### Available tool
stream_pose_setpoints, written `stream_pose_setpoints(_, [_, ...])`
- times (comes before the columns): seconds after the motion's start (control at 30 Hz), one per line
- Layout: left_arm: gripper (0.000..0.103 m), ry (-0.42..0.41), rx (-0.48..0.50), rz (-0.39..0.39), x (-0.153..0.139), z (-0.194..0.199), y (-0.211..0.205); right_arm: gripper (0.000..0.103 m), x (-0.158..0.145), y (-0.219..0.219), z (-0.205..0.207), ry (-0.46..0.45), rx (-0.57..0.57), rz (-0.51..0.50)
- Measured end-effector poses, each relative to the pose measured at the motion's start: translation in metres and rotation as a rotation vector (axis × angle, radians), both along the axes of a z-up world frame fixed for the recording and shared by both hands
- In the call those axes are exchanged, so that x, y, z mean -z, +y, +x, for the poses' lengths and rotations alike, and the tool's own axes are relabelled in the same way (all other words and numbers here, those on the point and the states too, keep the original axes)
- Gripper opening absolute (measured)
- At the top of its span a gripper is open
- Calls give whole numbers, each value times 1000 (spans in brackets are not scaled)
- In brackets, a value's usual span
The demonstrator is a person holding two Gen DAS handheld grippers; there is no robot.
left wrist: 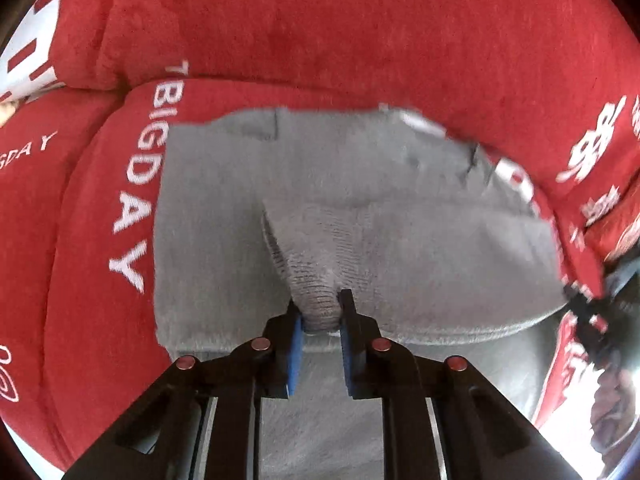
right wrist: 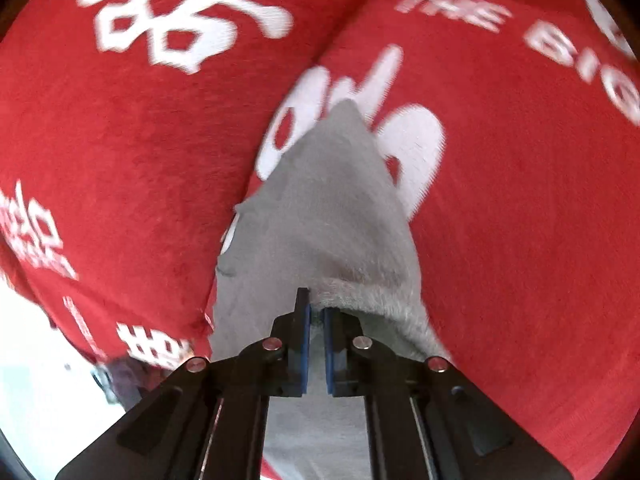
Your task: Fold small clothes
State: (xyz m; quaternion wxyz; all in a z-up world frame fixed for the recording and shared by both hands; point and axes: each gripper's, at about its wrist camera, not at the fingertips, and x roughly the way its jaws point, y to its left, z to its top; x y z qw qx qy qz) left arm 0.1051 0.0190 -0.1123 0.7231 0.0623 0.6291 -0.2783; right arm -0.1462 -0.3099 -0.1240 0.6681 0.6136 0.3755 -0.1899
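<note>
Grey knit fabric, a small garment, lies spread on a red plush blanket printed with white letters and characters. In the left wrist view the left tool points steeply down at the near edge of the garment, and its blue pads are clamped on a bunched ridge of the ribbed knit, which rises in a pinched fold between the fingers. The cloth fans out flat from that pinch toward the far side, where its edge meets a raised roll of the blanket.

In the right wrist view the right tool has its pads drawn together on a thin fold at the hem of the grey garment, with only a sliver of gap between them. From there the fabric narrows to a point that lies over a white printed figure on the blanket.

At the right edge of the left wrist view a dark, blurred shape, apparently the other tool, sits at the garment's far corner. Beside it a pale, glossy surface shows below the blanket's edge; what it is I cannot tell.

Blanket folds crowd the garment: a thick seam along the left with white lettering, and a bulging roll behind. Open red blanket stretches to the right in the right wrist view, and a bright white area shows at its lower left corner.
</note>
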Motion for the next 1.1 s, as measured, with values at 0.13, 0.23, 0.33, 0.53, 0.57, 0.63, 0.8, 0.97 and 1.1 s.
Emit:
stream_pose_setpoints(0.13, [18, -14, -29, 6, 6, -2, 5, 7, 30, -2, -9, 54, -33, 60])
stream_pose_setpoints(0.23, [33, -59, -51, 45, -1, 0, 14, 12, 39, 3, -22, 23, -23, 134])
stream_pose_setpoints(0.33, [50, -83, -80, 103, -4, 6, 31, 16, 34, 13, -24, 43, -76, 137])
stream_pose_setpoints(0.53, [71, -90, -93, 136, -18, 6, 42, 17, -4, 4, -35, 66, -61, -2])
stream_pose_setpoints(0.57, [77, -98, -97, 136, -20, 4, 41, 19, -8, -1, -36, 76, -53, -25])
stream_pose_setpoints(0.63, [78, -116, -96, 117, -25, 1, 36, 33, -6, -12, -31, 101, -54, -40])
stream_pose_setpoints(0.8, [78, -112, -63, 106, -25, -5, 19, 31, 27, -29, -23, 96, -74, 89])
stream_pose_setpoints(0.97, [78, -139, -24, 148, -8, -10, -3, 20, 10, -23, -6, 163, -240, -40])
stream_pose_setpoints(1.1, [78, -132, -49, 182, 8, -8, 3, 20, 6, -25, -1, 267, -289, -154])
